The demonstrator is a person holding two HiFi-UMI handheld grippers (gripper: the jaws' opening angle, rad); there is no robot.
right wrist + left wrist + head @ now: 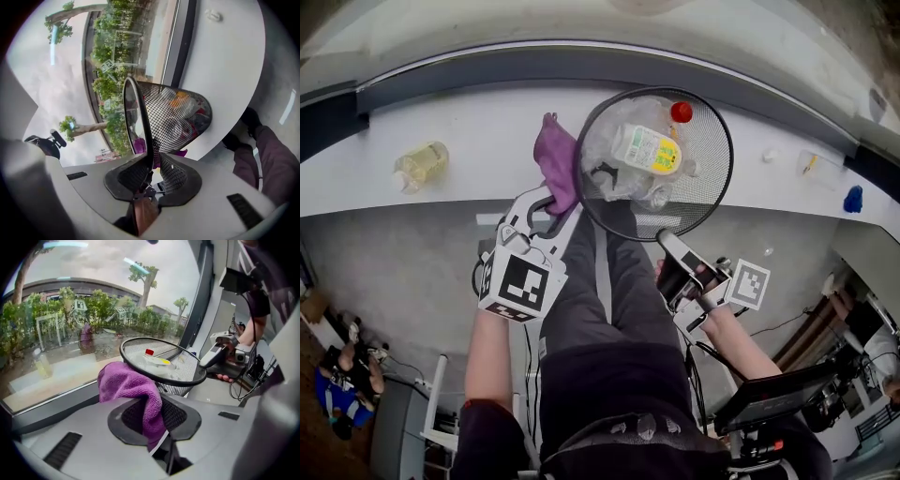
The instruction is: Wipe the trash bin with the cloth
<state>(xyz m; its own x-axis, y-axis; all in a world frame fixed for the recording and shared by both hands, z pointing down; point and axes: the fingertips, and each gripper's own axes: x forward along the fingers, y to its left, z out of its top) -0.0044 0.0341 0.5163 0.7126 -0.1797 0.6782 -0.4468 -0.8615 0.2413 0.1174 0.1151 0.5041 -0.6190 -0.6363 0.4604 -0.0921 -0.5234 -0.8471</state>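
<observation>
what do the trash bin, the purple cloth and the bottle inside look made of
The trash bin looks like black wire mesh under a solid rim, likely painted metal, since you can see through its wall. The cloth is purple with a fuzzy nap and a soft drape, so probably microfibre. The bottle looks like clear, glossy plastic, with a yellow label and a red cap.

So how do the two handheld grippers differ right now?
The left gripper has its jaws shut on a purple cloth; the right gripper clamps the rim of the black wire-mesh trash bin. The left gripper reaches the bin's left side, the right gripper its near edge. Both carry marker cubes.
</observation>
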